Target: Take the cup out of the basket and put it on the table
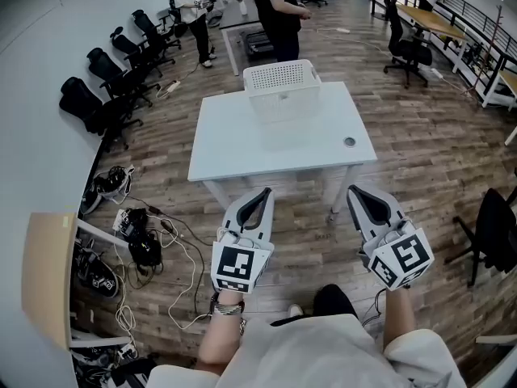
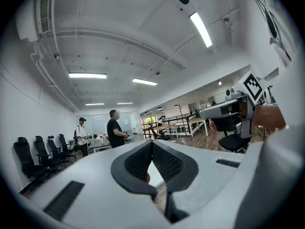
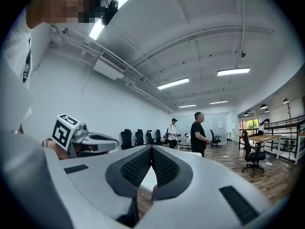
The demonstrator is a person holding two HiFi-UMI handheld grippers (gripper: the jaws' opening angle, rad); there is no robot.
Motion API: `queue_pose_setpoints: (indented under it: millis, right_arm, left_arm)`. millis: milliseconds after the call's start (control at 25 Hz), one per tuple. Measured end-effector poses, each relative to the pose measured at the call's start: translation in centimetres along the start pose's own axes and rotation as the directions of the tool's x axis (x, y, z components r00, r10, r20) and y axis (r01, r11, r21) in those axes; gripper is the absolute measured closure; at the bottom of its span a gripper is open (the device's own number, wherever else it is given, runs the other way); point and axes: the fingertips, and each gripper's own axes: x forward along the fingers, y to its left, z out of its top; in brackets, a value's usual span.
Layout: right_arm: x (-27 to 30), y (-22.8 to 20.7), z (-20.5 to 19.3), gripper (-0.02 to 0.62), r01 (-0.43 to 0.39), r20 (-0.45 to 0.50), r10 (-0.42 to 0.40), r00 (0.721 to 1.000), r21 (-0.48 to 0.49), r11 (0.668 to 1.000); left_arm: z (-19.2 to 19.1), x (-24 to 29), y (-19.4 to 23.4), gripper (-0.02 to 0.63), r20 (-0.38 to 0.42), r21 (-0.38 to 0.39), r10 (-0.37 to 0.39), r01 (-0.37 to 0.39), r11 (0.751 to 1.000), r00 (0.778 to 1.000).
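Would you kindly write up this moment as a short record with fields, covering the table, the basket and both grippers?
table: white, in front of the person
basket: white, perforated, at the table's far edge
cup: not visible in any view
left gripper: jaws together, empty, short of the table
right gripper: jaws together, empty, short of the table
person in black top: standing just beyond the basket
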Motion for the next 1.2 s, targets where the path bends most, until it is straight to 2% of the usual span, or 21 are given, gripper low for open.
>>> queue_pose_setpoints:
  millis: [200, 480, 640, 1200]
  right_arm:
    - [1.8, -0.9, -0.4, 0.578, -0.001, -0.003, 0.001, 1.000, -0.009, 1.000]
    - [6.6, -4.4, -1.6, 0.578, -0.023, 0.000, 0.023, 1.000, -0.022, 0.999]
    - [9.8, -8.3, -2.0, 0.578, -0.033, 0.002, 0.033, 0.999, -0.021, 0.999]
    - [20.1, -22.2, -2.2, 0.580, -0.087, -0.012, 0.087, 0.996, 0.011, 0.996]
  left_arm:
    - [-0.6, 2.0, 1.0, 0.604, -0.005, 0.002, -0.016, 0.016, 1.000, 1.000]
    - [-1.9, 7.1, 3.9, 0.604, -0.002, -0.005, 0.001, -0.001, 1.000, 1.000]
    - [-1.8, 11.9, 5.5, 0.604, 0.013, -0.004, 0.012, -0.012, 1.000, 1.000]
    - [-1.5, 27.9, 10.5, 0.604, -0.028, -0.017, 0.053, -0.054, 0.998, 0.998]
